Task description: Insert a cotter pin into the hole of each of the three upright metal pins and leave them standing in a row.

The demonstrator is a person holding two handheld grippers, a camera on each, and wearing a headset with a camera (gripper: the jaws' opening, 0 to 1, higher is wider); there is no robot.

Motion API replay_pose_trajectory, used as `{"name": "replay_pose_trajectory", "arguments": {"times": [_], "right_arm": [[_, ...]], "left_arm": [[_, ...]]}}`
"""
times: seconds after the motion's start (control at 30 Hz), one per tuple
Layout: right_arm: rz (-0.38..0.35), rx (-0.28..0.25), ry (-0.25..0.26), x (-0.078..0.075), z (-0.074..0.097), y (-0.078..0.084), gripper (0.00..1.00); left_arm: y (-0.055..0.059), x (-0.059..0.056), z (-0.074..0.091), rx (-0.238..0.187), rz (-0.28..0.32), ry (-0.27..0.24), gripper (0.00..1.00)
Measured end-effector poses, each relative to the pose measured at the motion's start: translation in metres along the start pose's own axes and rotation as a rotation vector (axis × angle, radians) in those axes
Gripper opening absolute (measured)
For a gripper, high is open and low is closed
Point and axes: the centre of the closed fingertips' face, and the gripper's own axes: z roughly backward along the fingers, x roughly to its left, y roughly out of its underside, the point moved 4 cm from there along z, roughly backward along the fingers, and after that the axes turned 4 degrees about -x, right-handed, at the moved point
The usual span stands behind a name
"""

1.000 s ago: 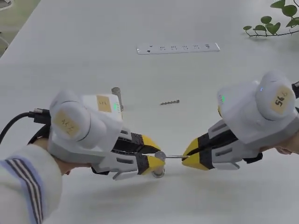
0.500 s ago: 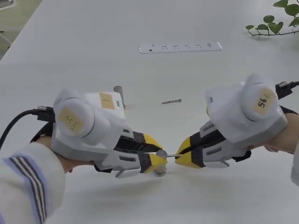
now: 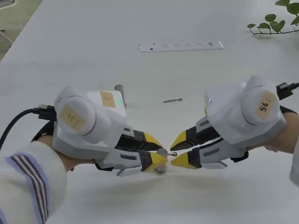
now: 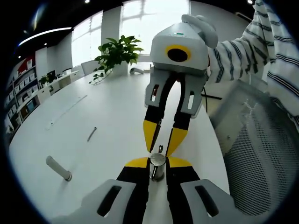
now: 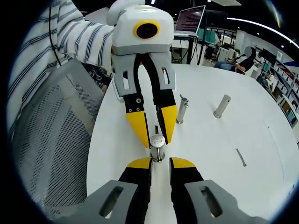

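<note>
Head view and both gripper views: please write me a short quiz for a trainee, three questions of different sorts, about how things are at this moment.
1. True or false: the loose cotter pin lies on the table and touches the power strip.
2. Choose one: the left gripper is shut on A) a metal pin, B) a spoon, C) a cup.
3. Fill the gap: the jaws of the right gripper stand ___.

Key: 1 false, they lie well apart. 2 A. 3 open.
</note>
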Motion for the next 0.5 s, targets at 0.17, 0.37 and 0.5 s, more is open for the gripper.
{"name": "replay_pose_trajectory", "arguments": {"times": [0.17, 0.37, 0.5], "right_arm": [[0.005, -0.018, -0.007, 0.003, 0.004, -0.002, 0.04], [0.014, -0.037, -0.013, 0.003, 0.003, -0.010, 0.00], [0.055, -0.041, -0.018, 0.004, -0.001, -0.015, 0.00]], "left_arm": [[0.000, 0.000, 0.001, 0.000, 0.004, -0.003, 0.09], [0.000, -0.001, 0.001, 0.002, 0.006, -0.009, 0.09], [0.000, -0.001, 0.000, 0.003, -0.004, -0.011, 0.09]]}}
